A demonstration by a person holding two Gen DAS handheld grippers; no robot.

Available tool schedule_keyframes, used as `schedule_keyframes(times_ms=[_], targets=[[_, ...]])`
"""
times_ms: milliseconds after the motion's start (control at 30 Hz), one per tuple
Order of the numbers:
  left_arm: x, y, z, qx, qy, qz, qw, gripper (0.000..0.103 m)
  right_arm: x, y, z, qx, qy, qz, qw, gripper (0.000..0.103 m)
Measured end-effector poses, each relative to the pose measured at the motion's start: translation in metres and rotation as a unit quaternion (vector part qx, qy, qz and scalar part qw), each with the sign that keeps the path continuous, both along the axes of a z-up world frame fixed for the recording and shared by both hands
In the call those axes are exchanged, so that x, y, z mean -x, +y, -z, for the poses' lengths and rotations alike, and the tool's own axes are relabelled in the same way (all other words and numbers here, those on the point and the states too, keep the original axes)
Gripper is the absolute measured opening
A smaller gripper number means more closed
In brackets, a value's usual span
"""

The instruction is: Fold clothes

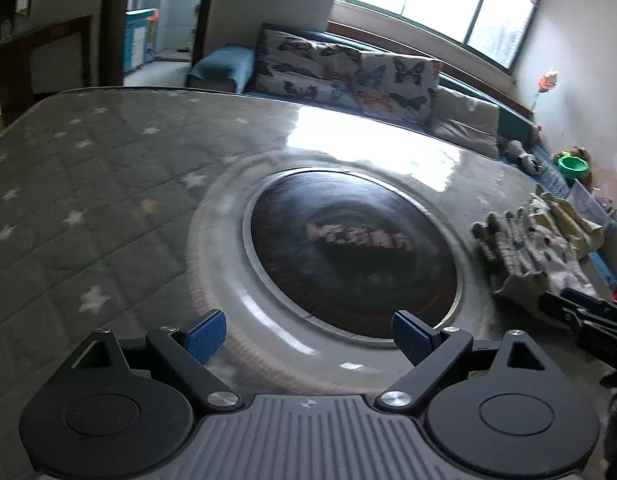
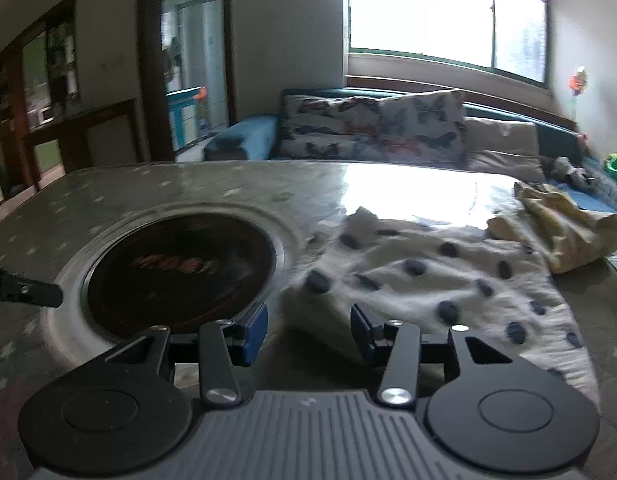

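The left gripper (image 1: 308, 338) hangs with blue fingers (image 1: 206, 334) spread wide and empty over the counter's (image 1: 88, 200) dark round inset (image 1: 352, 252); crumpled clothes (image 1: 536, 244) lie at its right edge, near the right gripper (image 1: 580, 314)

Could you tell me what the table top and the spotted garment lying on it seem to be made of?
Table top: likely glass or clear plastic over a star-printed quilted cloth; it mirrors the window glare. Spotted garment: soft matte fabric, perhaps cotton; it lies rumpled and creased.

Glossy, glare-streaked cover on the star-print table (image 1: 108, 168); shiny metal ring (image 1: 244, 240) round its dark inset. Soft, rumpled cloth: spotted garment (image 2: 428, 276), yellow garment (image 2: 564, 236). Ribbed blue gripper pads (image 1: 206, 334).
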State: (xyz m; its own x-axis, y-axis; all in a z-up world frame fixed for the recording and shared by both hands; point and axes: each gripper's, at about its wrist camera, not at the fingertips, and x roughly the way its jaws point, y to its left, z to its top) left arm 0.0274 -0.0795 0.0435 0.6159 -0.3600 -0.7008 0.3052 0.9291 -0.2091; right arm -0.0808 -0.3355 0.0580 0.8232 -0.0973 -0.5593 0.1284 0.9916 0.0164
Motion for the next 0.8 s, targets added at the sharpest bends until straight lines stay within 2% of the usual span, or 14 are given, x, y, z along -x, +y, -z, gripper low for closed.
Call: schedule_keyframes(times_ms=[100, 333, 800], targets=[[0.009, 0.01, 0.005, -0.027, -0.015, -0.014, 0.9994, 0.095, 0.003, 0.016, 0.005, 0.001, 0.004, -0.02, 1.0, 0.054], [0.019, 0.03, 0.017, -0.039, -0.02, -0.036, 0.9984, 0.096, 0.005, 0.043, 0.022, -0.014, 0.011, -0.048, 0.999, 0.054], [0.023, 0.039, 0.032, -0.097, -0.061, -0.067, 0.9912, 0.101, -0.004, 0.049, 0.043, -0.034, 0.011, -0.037, 0.999, 0.056]])
